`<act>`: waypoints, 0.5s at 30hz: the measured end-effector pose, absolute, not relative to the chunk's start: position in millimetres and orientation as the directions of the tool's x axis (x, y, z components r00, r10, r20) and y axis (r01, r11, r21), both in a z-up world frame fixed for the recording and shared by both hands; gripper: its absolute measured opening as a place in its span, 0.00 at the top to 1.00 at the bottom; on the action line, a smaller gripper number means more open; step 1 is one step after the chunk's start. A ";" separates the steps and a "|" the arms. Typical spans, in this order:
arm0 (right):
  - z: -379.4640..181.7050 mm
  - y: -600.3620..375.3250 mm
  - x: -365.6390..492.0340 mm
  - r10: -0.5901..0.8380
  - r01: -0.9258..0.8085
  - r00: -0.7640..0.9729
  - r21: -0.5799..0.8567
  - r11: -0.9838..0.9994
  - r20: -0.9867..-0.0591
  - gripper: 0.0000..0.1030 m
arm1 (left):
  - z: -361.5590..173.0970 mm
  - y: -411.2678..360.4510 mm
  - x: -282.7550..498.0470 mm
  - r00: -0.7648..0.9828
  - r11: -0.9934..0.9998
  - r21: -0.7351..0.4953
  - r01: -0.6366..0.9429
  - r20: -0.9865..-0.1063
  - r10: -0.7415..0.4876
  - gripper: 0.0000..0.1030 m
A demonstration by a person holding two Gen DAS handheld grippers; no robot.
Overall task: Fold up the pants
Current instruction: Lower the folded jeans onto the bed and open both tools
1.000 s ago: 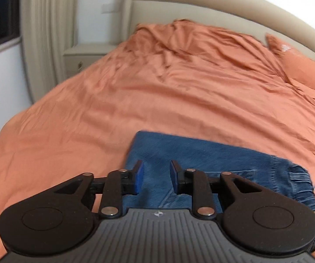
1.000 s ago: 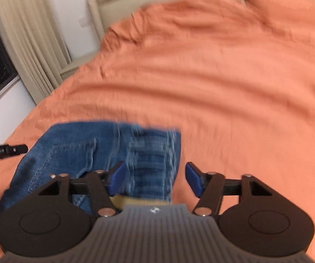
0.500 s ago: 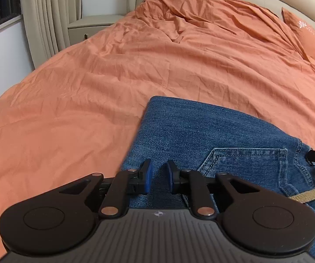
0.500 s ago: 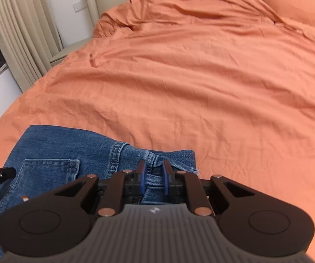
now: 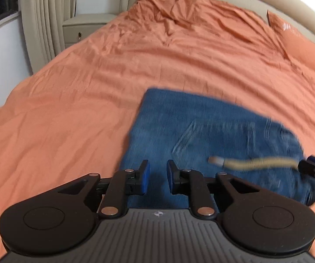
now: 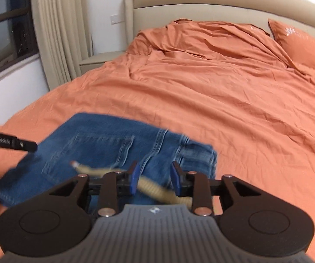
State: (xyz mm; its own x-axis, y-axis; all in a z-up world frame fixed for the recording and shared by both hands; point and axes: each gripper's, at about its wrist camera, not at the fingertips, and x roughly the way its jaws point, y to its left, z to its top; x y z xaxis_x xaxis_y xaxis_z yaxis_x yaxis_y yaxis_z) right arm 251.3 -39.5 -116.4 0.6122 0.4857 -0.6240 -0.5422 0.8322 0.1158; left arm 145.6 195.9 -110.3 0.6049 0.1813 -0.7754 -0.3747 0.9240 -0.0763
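Our left gripper (image 5: 158, 176) holds its blue-padded fingers (image 5: 144, 178) parted by a narrow gap with nothing between them, and our right gripper (image 6: 154, 176) has its own blue pads (image 6: 133, 178) spread wider, also gripping nothing. The blue denim pants (image 5: 212, 135) lie just ahead of both pairs of fingertips, on the orange bedsheet (image 5: 91, 100) that stretches away beyond them.

Seen past the left fingers, the denim forms a compact, roughly rectangular bundle with a straight far edge and a back pocket facing up. Past the right fingers we see the same pocket, the waistband and stacked layers at the edge just beyond the right fingertip. A tan woven drawstring (image 6: 157, 189) trails loose across the top of the fabric and runs between the right fingers without being pinched; in the left view its capped end lies just ahead and to the right of the fingertips.

We judge the folding to be essentially done: the legs appear already doubled up into the bundle. What may remain is tucking in the stray drawstring and smoothing the layered edge. Motion blur over the denim keeps us from counting the layers.
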 end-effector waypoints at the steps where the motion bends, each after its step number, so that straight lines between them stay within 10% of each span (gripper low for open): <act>1: -118.5 -41.2 244.1 0.488 -0.540 0.614 0.120 0.833 -0.620 0.68 | -115.1 196.5 139.9 0.594 0.922 -0.066 -0.382 -0.782 0.190 0.79; 4: -128.3 -40.5 230.0 0.513 -0.562 0.591 0.138 0.815 -0.622 0.44 | -128.9 199.9 125.6 0.594 0.914 -0.073 -0.399 -0.780 0.197 0.79; 15: -174.8 -35.3 235.9 0.458 -0.547 0.557 0.109 0.830 -0.693 0.44 | -158.7 189.1 133.5 0.524 0.919 0.052 -0.390 -0.808 0.268 0.80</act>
